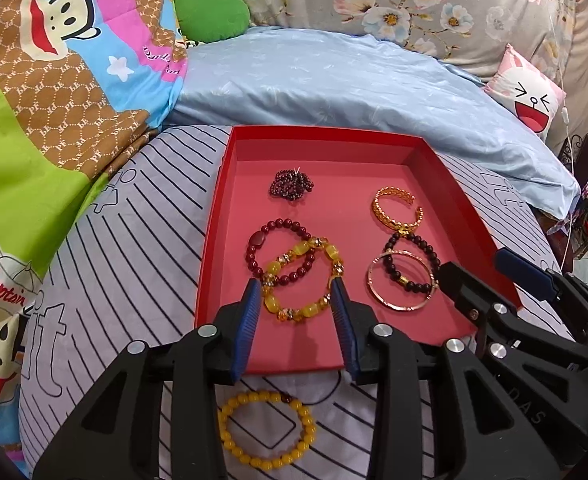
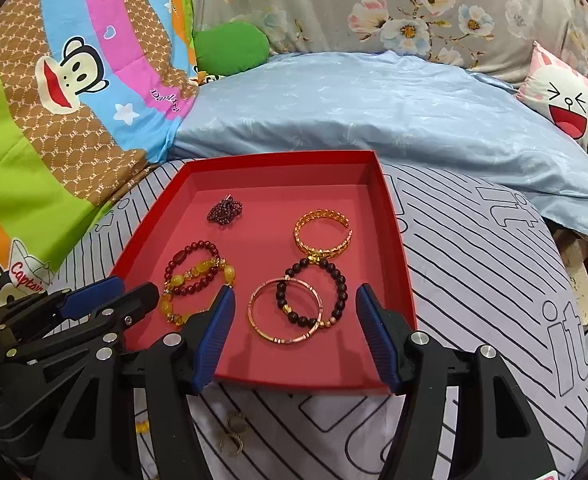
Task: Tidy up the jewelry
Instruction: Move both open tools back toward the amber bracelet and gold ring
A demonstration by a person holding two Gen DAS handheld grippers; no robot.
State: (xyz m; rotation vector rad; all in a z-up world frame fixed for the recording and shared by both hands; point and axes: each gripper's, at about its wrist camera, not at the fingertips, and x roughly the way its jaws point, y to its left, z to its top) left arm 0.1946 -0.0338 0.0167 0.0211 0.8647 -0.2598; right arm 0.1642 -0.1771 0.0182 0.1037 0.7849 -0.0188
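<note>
Nearest, off the tray's near edge on the striped cover: yellow bead bracelet (image 1: 267,429), light, floppy on elastic, rolls easily; prob best to pinch across one side of the loop. Small brass-coloured piece (image 2: 232,434) there too. Left gripper (image 1: 299,295) w/ jaws apart, holding nothing, over the near edge; right gripper (image 2: 294,304) wide open, empty. Farther, inside red tray (image 1: 214,216): amber bracelet (image 1: 303,280), rose-gold bangle (image 2: 285,309) (stiff, slippery), gold cuff (image 2: 323,233), garnet strand (image 1: 292,185) toward far edge
</note>
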